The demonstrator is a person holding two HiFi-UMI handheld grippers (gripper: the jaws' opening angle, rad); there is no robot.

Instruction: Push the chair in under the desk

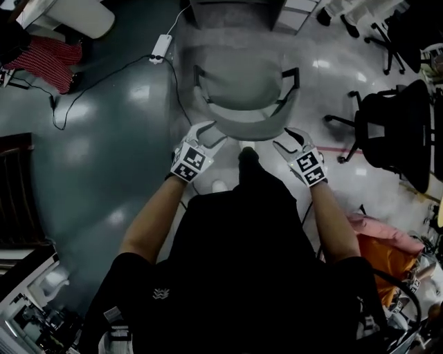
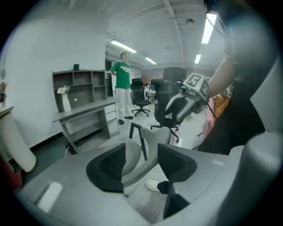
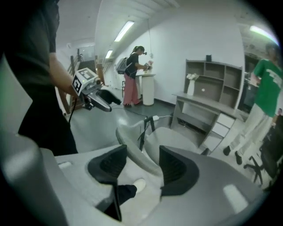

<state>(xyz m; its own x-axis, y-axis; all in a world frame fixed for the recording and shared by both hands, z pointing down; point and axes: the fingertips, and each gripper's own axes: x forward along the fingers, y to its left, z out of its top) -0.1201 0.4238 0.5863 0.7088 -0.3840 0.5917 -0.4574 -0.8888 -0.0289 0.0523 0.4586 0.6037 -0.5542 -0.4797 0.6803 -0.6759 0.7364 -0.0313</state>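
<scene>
The grey chair (image 1: 242,86) stands in front of me, its seat toward the grey desk (image 1: 239,10) at the top of the head view. Its curved backrest (image 1: 246,126) is nearest me. My left gripper (image 1: 208,133) is at the backrest's left end and my right gripper (image 1: 291,140) at its right end. In the left gripper view the jaws (image 2: 141,161) stand open with the backrest rim (image 2: 152,137) running between them. The right gripper view shows the same: open jaws (image 3: 143,165) on either side of the rim (image 3: 132,141), pads not pressing.
A black office chair (image 1: 398,131) stands to the right, an orange and pink bag (image 1: 384,249) near my right arm. A power strip with cable (image 1: 160,48) lies left of the desk. A person in green (image 2: 120,84) stands by the desk; another person (image 3: 132,75) is farther off.
</scene>
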